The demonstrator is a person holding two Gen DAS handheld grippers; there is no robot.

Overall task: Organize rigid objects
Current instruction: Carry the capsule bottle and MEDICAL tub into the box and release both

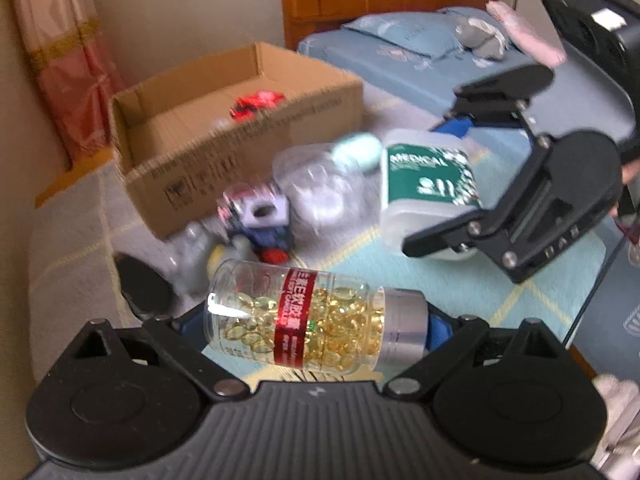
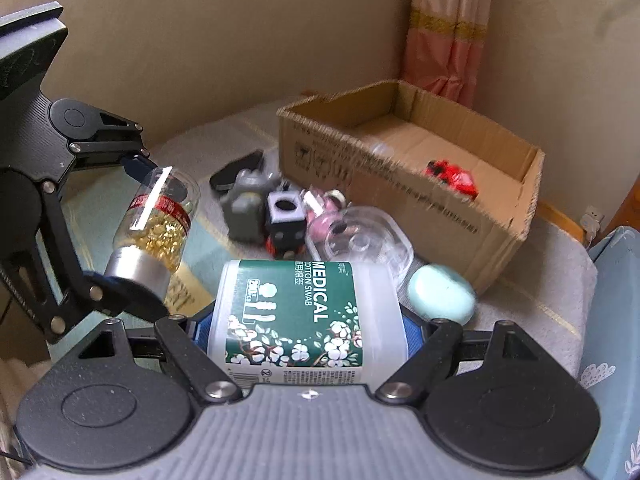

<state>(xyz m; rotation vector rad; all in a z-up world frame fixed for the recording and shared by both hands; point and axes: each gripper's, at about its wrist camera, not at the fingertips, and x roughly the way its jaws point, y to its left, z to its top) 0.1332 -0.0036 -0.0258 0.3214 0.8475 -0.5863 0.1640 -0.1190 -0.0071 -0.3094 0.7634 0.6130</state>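
Right wrist view: right tool (image 2: 308,320) grips swab tub (image 2: 304,316) labelled "MEDICAL COTTON SWAB", text running sideways. Left tool (image 1: 316,320) clamps capsule bottle (image 1: 296,316) crosswise above the bedspread, silver cap rightward, red band illegible.

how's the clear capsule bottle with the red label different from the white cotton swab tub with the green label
The clear capsule bottle with the red label is see-through, showing golden capsules; the white cotton swab tub with the green label is cloudy, its contents hidden. The bottle is slim with a silver cap; the tub is broader. The bottle sits in the left gripper, the tub in the right gripper. Both are rigid containers gripped sideways.
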